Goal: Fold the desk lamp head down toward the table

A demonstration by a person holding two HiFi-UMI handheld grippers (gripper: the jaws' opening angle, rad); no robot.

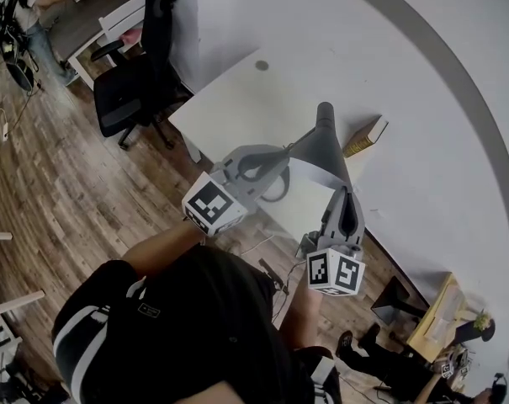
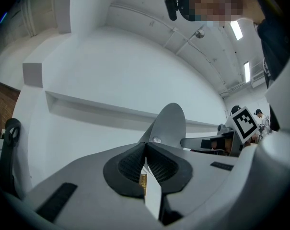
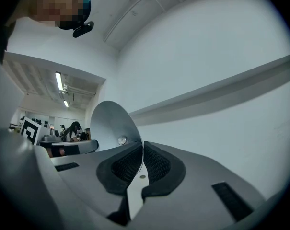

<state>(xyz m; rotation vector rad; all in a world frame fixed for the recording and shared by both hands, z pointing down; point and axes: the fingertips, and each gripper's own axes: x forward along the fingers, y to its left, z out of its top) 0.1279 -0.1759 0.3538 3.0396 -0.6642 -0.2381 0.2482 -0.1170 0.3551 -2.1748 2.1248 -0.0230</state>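
On my screen the desk lamp (image 1: 321, 146) is a plain matte grey piece. A narrow neck at the far end widens into a cone-shaped shade (image 2: 169, 123) whose open mouth faces back toward me, raised above the white table (image 1: 237, 99) near the wall. The head is not folded down, and its thin rim is pinched in the closed jaws of the left gripper (image 1: 281, 163) on one side and the right gripper (image 1: 345, 194) on the other.

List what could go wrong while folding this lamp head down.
1. The left gripper and right gripper pinch only the thin rim of the lamp shade, so it may slip free when tilted.
2. The book lies close beside the lamp shade, which might come down on it.
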